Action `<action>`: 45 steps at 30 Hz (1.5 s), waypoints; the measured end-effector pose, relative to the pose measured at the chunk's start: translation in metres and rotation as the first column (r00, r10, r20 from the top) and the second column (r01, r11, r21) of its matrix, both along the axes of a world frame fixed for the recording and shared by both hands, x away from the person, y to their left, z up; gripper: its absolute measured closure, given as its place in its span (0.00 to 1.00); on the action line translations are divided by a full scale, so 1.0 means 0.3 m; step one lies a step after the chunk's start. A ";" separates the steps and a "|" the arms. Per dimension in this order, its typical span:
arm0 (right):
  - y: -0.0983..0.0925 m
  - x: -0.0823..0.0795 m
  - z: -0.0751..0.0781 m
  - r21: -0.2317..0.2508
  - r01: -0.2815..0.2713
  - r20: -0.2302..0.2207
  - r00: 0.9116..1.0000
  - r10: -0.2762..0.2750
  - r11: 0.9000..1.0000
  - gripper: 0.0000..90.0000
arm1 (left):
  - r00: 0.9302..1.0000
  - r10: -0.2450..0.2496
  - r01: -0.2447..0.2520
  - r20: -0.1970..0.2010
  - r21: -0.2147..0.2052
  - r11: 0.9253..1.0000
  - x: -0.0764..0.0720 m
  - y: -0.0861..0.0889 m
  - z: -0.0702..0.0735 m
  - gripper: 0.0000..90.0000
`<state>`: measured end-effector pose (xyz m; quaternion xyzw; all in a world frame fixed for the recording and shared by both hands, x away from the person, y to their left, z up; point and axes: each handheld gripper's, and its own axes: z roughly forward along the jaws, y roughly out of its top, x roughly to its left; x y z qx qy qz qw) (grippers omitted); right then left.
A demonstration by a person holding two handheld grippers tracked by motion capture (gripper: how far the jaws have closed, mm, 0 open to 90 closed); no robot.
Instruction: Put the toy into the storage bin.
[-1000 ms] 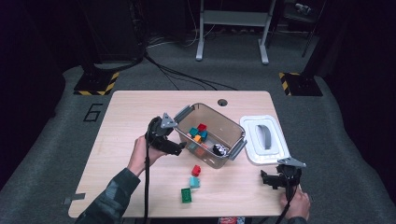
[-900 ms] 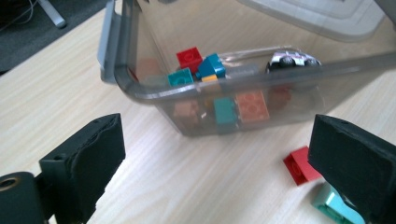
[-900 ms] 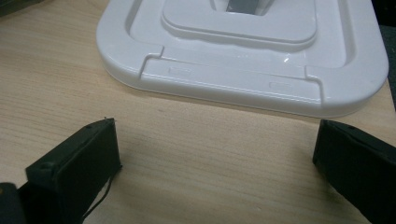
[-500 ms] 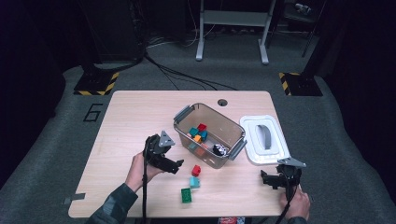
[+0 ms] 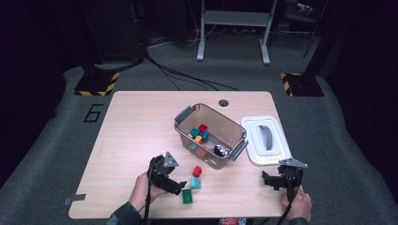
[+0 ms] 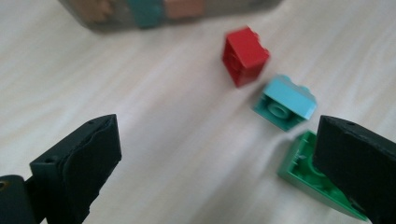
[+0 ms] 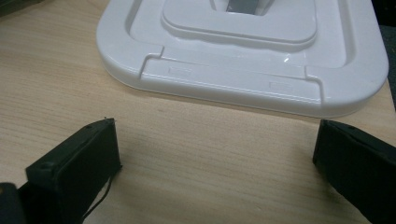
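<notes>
The left gripper [image 5: 180, 185] is held low over the near part of the table [image 5: 131, 126], its jaws spread wide with nothing between them; they have just been opening. In the left gripper view, the green brick [image 6: 310, 179] lies on its side just beside the right jaw, partly hidden behind it. A light blue brick [image 6: 285, 102] is seen just beyond it, and a red brick [image 6: 245, 55] a little farther, near the clear bin [image 5: 211, 136], where more bricks are kept. The right gripper [image 5: 274, 180] is held at the near right edge, jaws apart and empty, close to the white lid [image 7: 243, 51] lying right of the bin.
</notes>
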<state>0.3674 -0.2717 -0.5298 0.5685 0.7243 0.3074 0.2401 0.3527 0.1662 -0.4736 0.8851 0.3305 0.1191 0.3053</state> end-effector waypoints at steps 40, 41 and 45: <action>0.000 0.000 0.000 0.000 0.000 0.000 1.000 0.000 1.000 0.00 | 0.999 -0.005 0.006 -0.050 0.023 1.000 -0.038 -0.008 -0.046 0.01; 0.000 0.000 0.000 0.000 0.000 0.000 1.000 0.000 1.000 0.00 | 0.999 -0.010 0.011 -0.049 0.024 1.000 -0.040 -0.015 -0.049 0.03; 0.000 0.000 0.000 0.000 0.000 0.000 1.000 0.000 1.000 0.00 | 0.997 -0.047 0.049 -0.064 0.030 0.998 -0.044 -0.027 -0.054 0.20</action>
